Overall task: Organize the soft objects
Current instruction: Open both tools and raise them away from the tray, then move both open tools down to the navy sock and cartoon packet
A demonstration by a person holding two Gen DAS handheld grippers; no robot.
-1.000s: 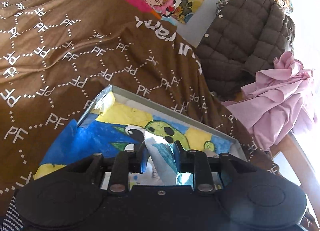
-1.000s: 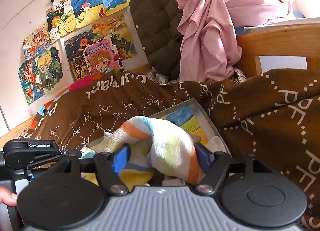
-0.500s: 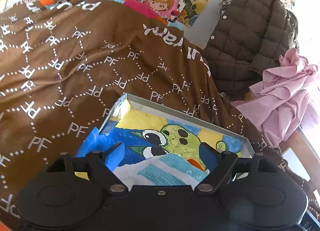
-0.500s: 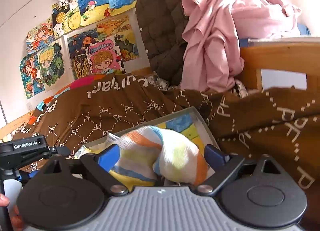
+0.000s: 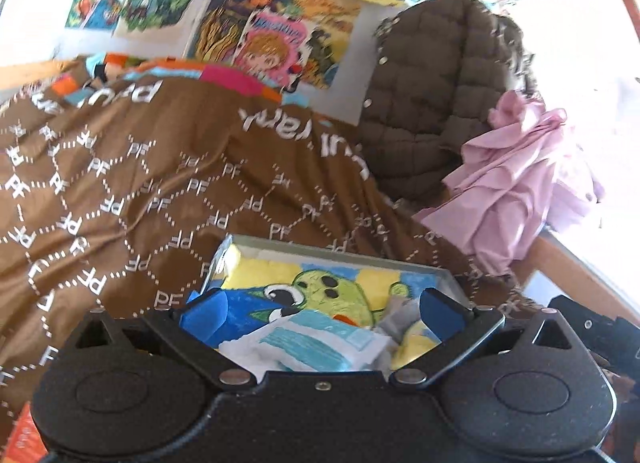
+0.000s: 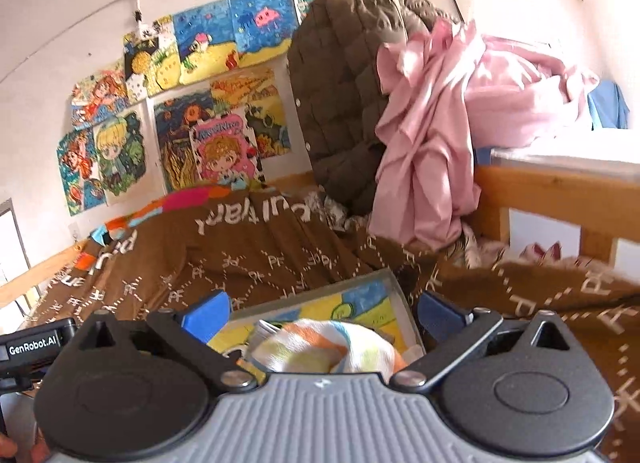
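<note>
A shallow grey tray (image 5: 340, 249) with a cartoon-print lining rests on the brown quilt. Inside it lies a folded white and teal striped cloth (image 5: 316, 345), just below my left gripper (image 5: 320, 309), which is open with nothing between its fingers. In the right wrist view the same tray (image 6: 404, 303) holds a bundled cloth striped orange, yellow and blue (image 6: 324, 351). My right gripper (image 6: 322, 309) stands open above that bundle, its blue pads wide apart and clear of it.
The brown "PF" quilt (image 5: 140, 191) covers the bed. A brown quilted jacket (image 6: 340, 83) and a pink garment (image 6: 432, 135) hang at the wooden bed end (image 6: 560, 191). Drawings (image 6: 192, 103) cover the wall. The other gripper's body (image 6: 36, 339) shows at the left.
My left gripper has opened and let go of the white and teal cloth, which now lies in the tray. My right gripper has opened wider and drawn back from the striped bundle.
</note>
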